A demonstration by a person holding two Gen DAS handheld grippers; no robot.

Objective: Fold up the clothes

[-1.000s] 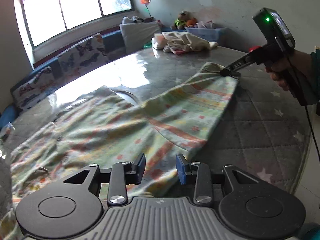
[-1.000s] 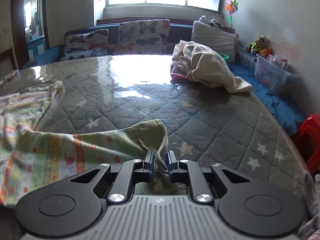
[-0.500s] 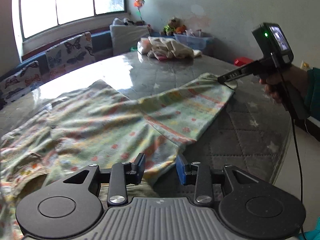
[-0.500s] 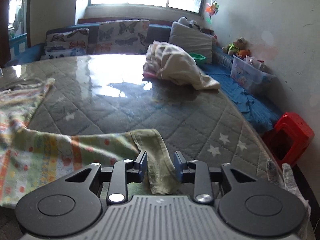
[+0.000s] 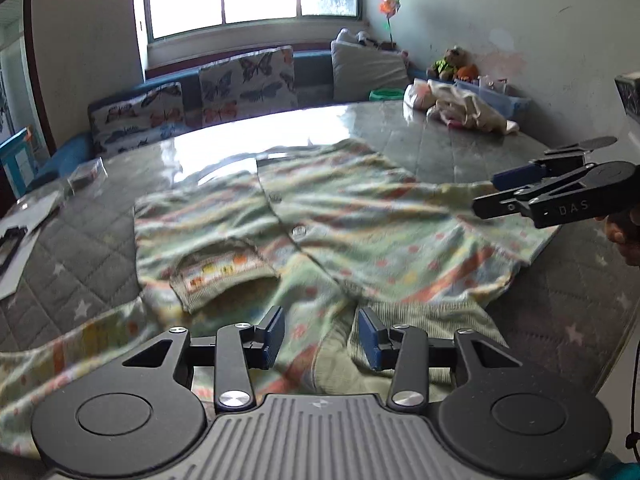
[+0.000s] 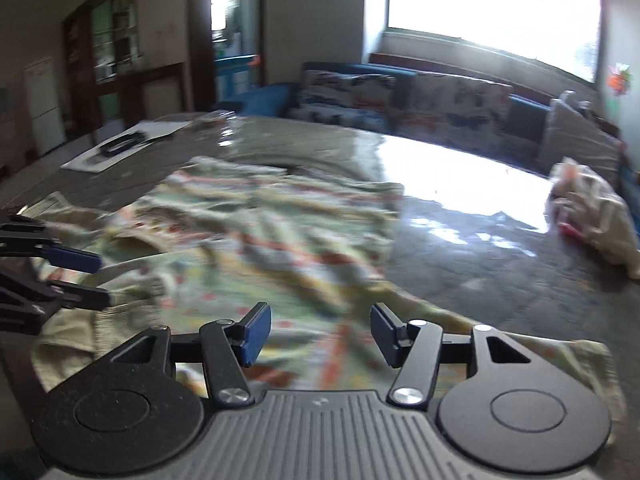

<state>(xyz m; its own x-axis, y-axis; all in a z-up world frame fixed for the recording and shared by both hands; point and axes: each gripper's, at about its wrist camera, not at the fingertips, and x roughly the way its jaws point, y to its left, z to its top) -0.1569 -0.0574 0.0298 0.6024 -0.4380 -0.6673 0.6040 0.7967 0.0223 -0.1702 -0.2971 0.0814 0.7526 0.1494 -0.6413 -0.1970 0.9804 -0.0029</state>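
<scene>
Tabletop, grey quilted cover w/ stars under a glossy sheet, is carrying everything noted here.

Far-left edge: white paper sheets lying flat, dark items on top, type not discernible.

Centre: garment, pale green w/ coloured print & buttons down the front, is lying spread open, reaching from the middle of the tabletop to its near edge. Ribbed cuff of one sleeve is lying folded over the garment's left part. Ribbed hem is lying at the near edge, under the left claw.

Left claw is hovering over the near edge of the garment, jaws wide apart, nothing between the blue pads. Contact w/ fabric below: cannot tell.

Right claw is hovering over the garment's right part, jaws wide apart, gripping nothing. In the left wrist view it is coming in from the right edge, a hand partly visible behind it. Right wrist view is motion-blurred.

Far-right corner: heap of cream clothes is sitting well apart from the garment.
</scene>
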